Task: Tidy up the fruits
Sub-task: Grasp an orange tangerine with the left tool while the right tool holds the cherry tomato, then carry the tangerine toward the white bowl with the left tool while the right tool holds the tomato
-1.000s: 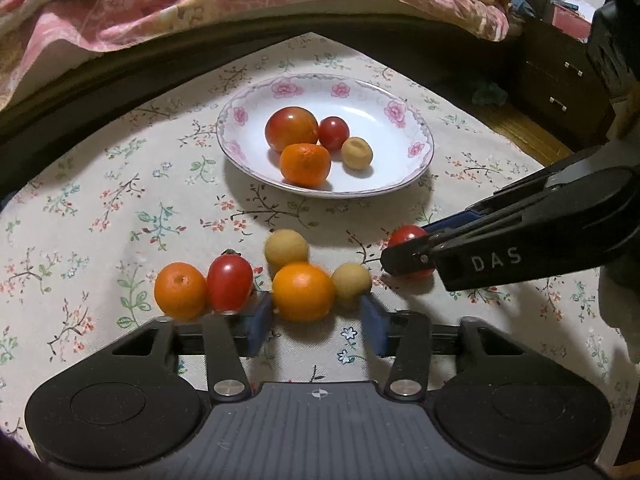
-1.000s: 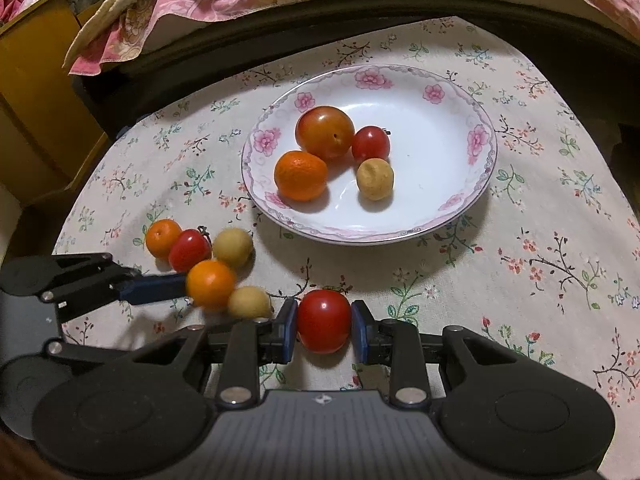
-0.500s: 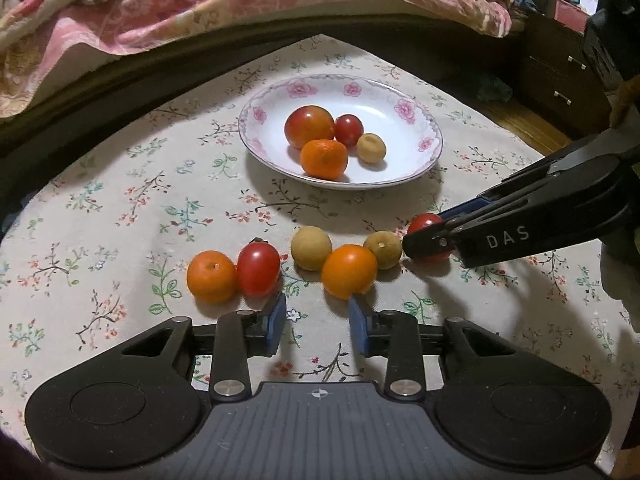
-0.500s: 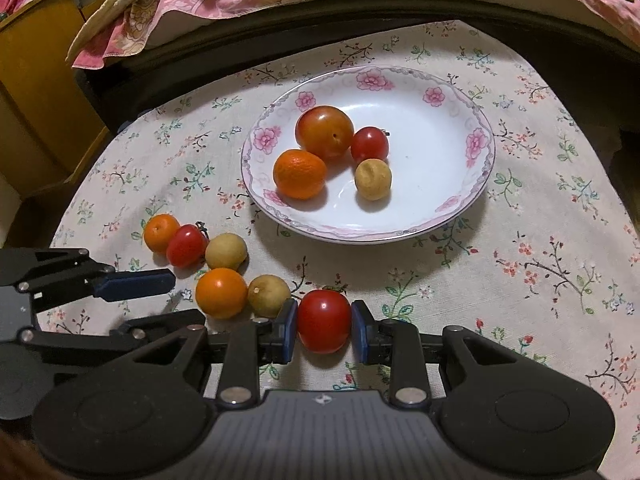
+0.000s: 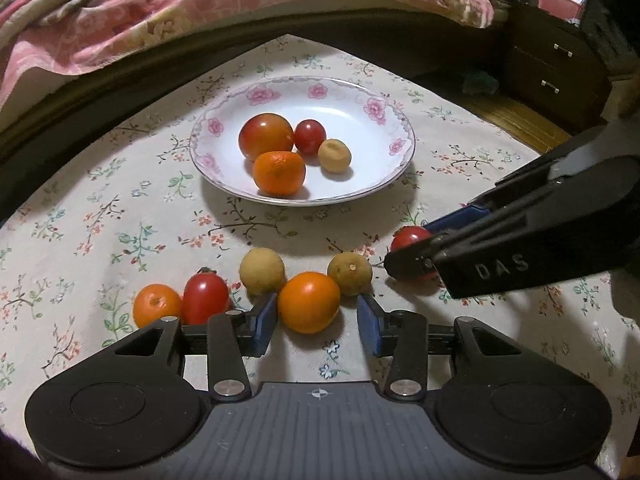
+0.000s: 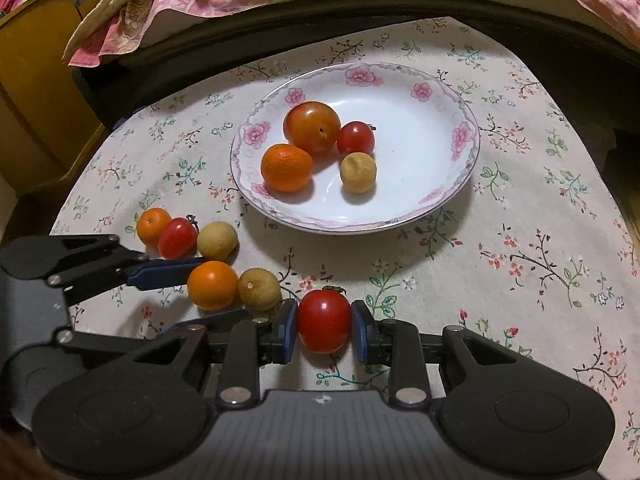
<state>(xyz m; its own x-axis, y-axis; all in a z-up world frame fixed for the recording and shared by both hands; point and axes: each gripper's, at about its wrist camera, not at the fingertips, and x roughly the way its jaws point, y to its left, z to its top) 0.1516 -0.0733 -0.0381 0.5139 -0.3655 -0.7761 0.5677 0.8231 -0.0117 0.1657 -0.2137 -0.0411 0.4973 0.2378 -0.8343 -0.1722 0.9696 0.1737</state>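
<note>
Right fingers (image 6: pixel 324 326) are pinching the tomato (image 6: pixel 324 320) at mid-girth; soft skin, likely bruises. Left fingers (image 5: pixel 316 320) are straddling the orange (image 5: pixel 309 302), wide.

The right gripper (image 5: pixel 412 258) is hiding most of the cherry tomato (image 5: pixel 410 237) from the left wrist view; its body is running off the frame's edge

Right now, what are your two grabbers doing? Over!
Right gripper shut on red tomato. Left gripper open around orange, not touching. Plate ahead, path clear. Over.
</note>
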